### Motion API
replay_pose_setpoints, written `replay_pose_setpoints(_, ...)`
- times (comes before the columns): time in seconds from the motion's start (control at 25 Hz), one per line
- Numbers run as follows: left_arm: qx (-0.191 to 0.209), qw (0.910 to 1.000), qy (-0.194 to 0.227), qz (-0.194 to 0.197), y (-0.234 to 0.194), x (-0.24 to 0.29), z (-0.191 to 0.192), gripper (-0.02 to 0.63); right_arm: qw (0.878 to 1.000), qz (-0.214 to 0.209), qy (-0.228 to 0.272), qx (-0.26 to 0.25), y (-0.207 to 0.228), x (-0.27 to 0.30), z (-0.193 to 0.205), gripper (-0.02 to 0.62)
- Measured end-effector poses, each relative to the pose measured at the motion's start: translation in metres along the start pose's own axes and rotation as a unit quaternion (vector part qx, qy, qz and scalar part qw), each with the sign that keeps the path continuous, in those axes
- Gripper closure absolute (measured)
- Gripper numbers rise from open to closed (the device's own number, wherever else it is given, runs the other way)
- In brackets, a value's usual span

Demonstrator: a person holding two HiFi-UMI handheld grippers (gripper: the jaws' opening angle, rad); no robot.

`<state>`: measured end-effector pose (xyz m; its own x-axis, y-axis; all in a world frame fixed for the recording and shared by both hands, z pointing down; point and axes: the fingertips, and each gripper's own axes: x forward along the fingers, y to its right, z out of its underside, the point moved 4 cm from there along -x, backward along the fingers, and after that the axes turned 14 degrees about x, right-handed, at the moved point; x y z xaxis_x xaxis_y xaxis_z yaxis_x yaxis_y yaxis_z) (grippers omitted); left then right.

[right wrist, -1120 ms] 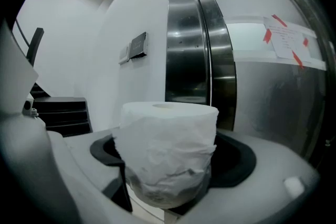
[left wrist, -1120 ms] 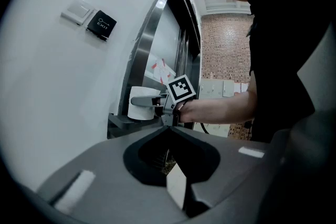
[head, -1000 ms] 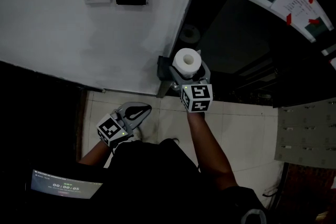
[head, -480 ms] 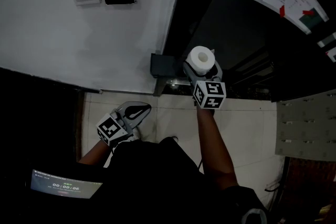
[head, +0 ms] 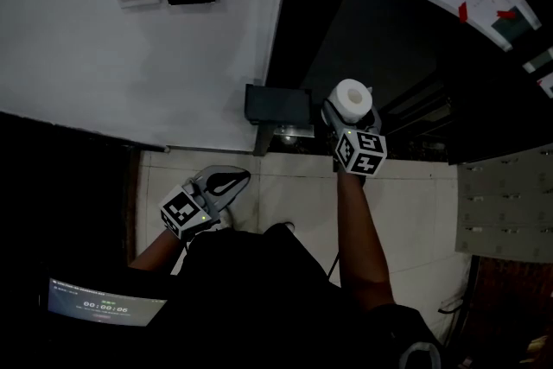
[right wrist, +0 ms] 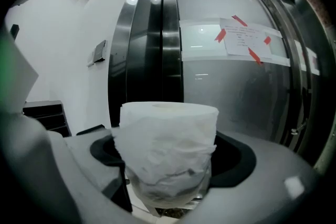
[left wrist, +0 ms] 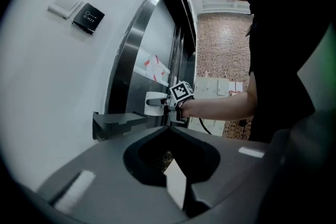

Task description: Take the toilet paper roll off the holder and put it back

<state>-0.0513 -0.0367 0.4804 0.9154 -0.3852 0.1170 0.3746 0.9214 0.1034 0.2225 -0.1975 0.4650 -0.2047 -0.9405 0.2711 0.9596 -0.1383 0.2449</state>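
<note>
Right gripper [head: 352,115]: jaws wide, clamped on the toilet paper roll [right wrist: 167,144]. The roll stands on end between them, core hole toward the head camera.

Roll sits centre-right in the head view, off the holder [head: 276,105], just right of it and not touching. The holder is a black bracket low on the white wall [head: 130,73], beside the dark metal door [right wrist: 210,86].

Left gripper [head: 218,184]: jaws together, nothing between, lower left over the tiled floor [head: 415,212].

Writing:
- Black plate [left wrist: 88,17], upper left, reads "EXIT" with a key icon; white switch [left wrist: 64,4] beside it.
- Notice sheet [right wrist: 245,39] red-taped to the door, upper right; print too small to read.
- Screen [head: 104,304], bottom left, shows timer digits I can't read reliably.
</note>
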Motion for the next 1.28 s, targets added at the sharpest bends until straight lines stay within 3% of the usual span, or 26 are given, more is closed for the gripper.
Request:
replay_pose_setpoints(0.16, 0.005, 1.0, -0.002, -0.003, 0.0, -0.002, 0.004, 0.601, 0.999, -0.002, -0.001, 0.036, 0.01, 0.002, 0.014, 0.14)
replay_pose_setpoints(0.28, 0.003, 1.0, -0.002, -0.005, 0.0, -0.004, 0.005, 0.601, 0.993, -0.011, 0.012, 0.115, 0.019, 0.005, 0.028, 0.14)
replay_pose_setpoints(0.52, 0.003, 0.9999, 0.0, -0.011, -0.002, -0.005, 0.004, 0.601, 0.953, -0.023, 0.007, 0.302, 0.034, 0.017, 0.076, 0.14)
replay_pose_setpoints(0.64, 0.004, 0.9999, -0.002, -0.013, -0.002, -0.007, 0.005, 0.601, 0.912, -0.032, 0.01, 0.409, 0.038, 0.021, 0.1, 0.138)
replay_pose_setpoints(0.8, 0.003, 0.9998, -0.006, -0.016, -0.003, -0.01, 0.006, 0.601, 0.834, -0.041, 0.027, 0.549, 0.045, 0.023, 0.131, 0.14)
replay_pose_setpoints(0.96, -0.006, 0.9998, -0.01, -0.018, -0.003, -0.011, 0.003, 0.601, 0.758, -0.054, 0.051, 0.648, 0.045, 0.024, 0.152, 0.14)
replay_pose_setpoints(1.16, -0.005, 0.9998, -0.009, -0.018, -0.004, -0.01, 0.001, 0.601, 0.713, -0.08, 0.053, 0.694, 0.035, 0.03, 0.165, 0.14)
replay_pose_setpoints(1.28, 0.002, 0.9998, -0.006, -0.017, -0.004, -0.009, 0.004, 0.601, 0.702, -0.081, 0.057, 0.705, 0.034, 0.032, 0.17, 0.14)
